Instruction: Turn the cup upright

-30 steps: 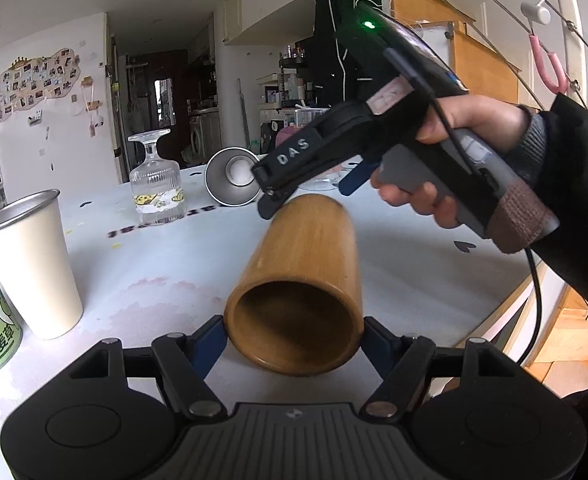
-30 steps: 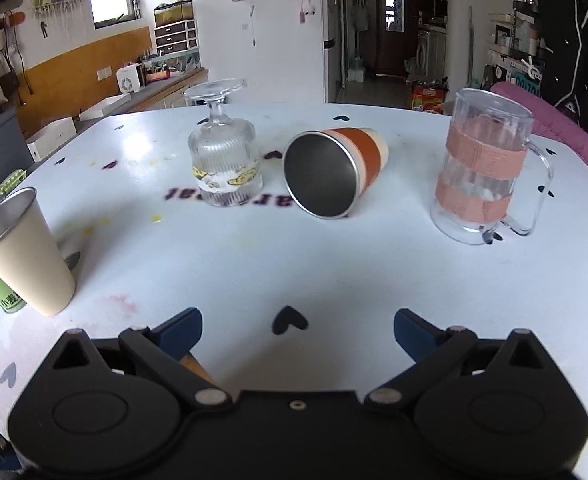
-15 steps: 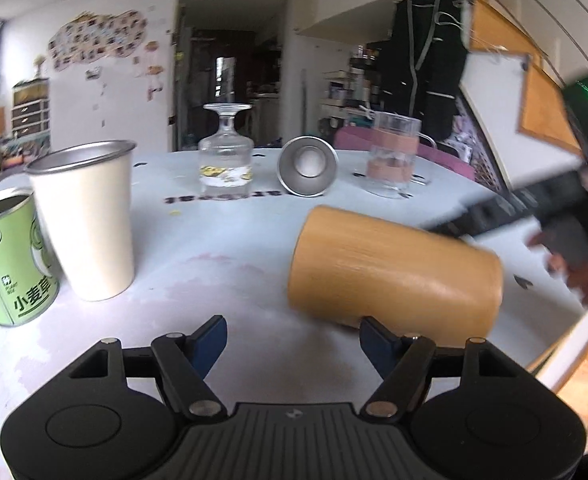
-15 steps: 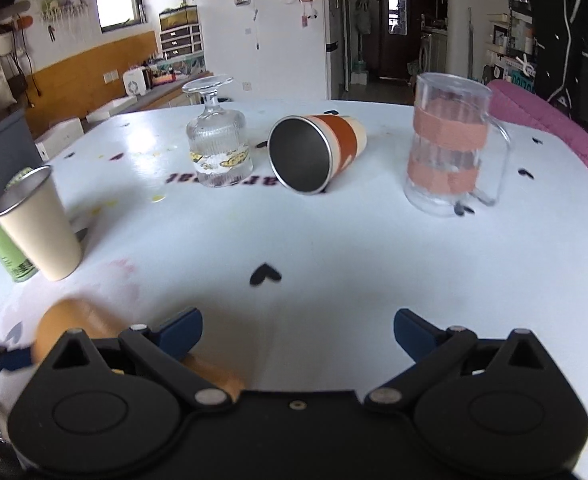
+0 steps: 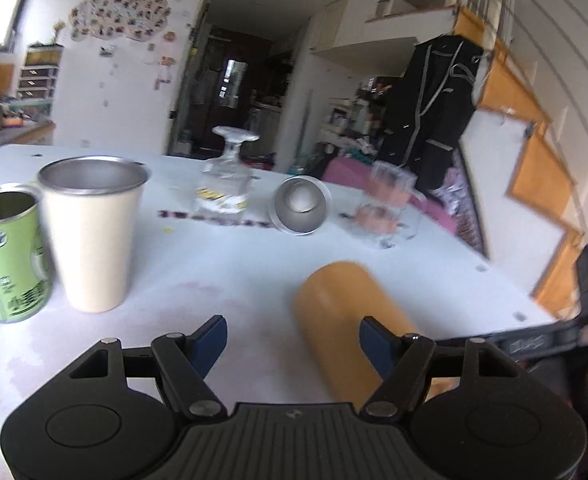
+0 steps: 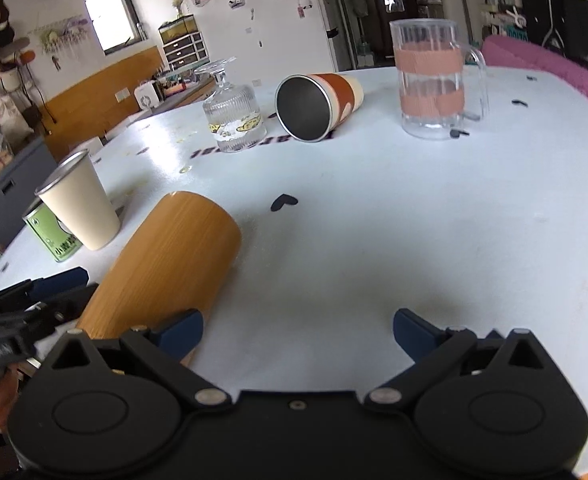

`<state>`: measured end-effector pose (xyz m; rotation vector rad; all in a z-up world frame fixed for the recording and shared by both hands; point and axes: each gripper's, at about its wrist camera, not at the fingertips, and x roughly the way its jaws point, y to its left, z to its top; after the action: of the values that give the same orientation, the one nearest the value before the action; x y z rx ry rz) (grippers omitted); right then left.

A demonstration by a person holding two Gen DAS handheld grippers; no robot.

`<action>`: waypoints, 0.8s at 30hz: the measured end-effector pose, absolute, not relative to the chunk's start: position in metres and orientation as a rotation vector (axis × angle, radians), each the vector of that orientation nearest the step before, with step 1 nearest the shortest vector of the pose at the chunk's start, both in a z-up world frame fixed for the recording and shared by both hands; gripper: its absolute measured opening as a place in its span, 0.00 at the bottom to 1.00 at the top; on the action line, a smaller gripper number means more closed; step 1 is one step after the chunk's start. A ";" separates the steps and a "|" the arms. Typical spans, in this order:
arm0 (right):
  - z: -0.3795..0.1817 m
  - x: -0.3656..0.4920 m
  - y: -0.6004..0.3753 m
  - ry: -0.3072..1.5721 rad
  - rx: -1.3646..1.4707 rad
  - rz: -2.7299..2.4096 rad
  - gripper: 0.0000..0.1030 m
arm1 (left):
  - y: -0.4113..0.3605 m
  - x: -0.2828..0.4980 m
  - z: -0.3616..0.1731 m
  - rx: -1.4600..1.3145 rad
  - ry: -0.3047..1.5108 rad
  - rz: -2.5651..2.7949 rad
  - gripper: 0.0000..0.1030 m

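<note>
A wooden cup (image 5: 346, 312) lies on its side on the white table (image 5: 222, 264), closed end pointing away from me. It also shows in the right wrist view (image 6: 166, 268), low at the left. My left gripper (image 5: 293, 338) is open and empty; its right fingertip is in front of the cup, the left one beside it. My right gripper (image 6: 298, 330) is open and empty over bare table, just right of the cup. A steel cup with an orange band (image 6: 314, 104) lies on its side farther back.
A cream tumbler (image 5: 92, 232) and a green can (image 5: 6, 252) stand upright at the left. An upside-down glass (image 6: 234, 116) and a clear mug with pink bands (image 6: 434, 80) stand at the back. The table's edge runs close on the right.
The wooden cup has turned on the table: its open mouth faced my left gripper, now its closed end points away. The right gripper drew back from over the cup to its right side.
</note>
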<state>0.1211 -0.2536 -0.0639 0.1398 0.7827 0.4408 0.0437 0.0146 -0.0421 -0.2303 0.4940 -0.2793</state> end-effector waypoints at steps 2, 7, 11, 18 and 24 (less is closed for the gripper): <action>-0.064 0.120 -0.256 0.782 0.166 0.438 1.00 | 0.010 0.047 -0.036 -0.257 0.521 -0.326 0.72; -0.060 0.120 -0.261 0.762 0.239 0.458 1.00 | -0.009 0.059 -0.040 -0.316 0.635 -0.414 0.70; -0.057 0.121 -0.264 0.759 0.279 0.466 1.00 | -0.016 0.065 -0.049 -0.360 0.680 -0.433 0.66; -0.041 0.143 -0.271 0.778 0.430 0.520 1.00 | -0.014 0.063 -0.051 -0.381 0.683 -0.435 0.65; -0.051 0.188 -0.246 0.948 0.562 0.640 0.98 | -0.014 0.063 -0.050 -0.383 0.682 -0.439 0.65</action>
<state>0.1879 -0.2456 -0.0508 0.5621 0.9485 0.6400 0.0634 -0.0136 -0.0499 -0.3835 0.6818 -0.4385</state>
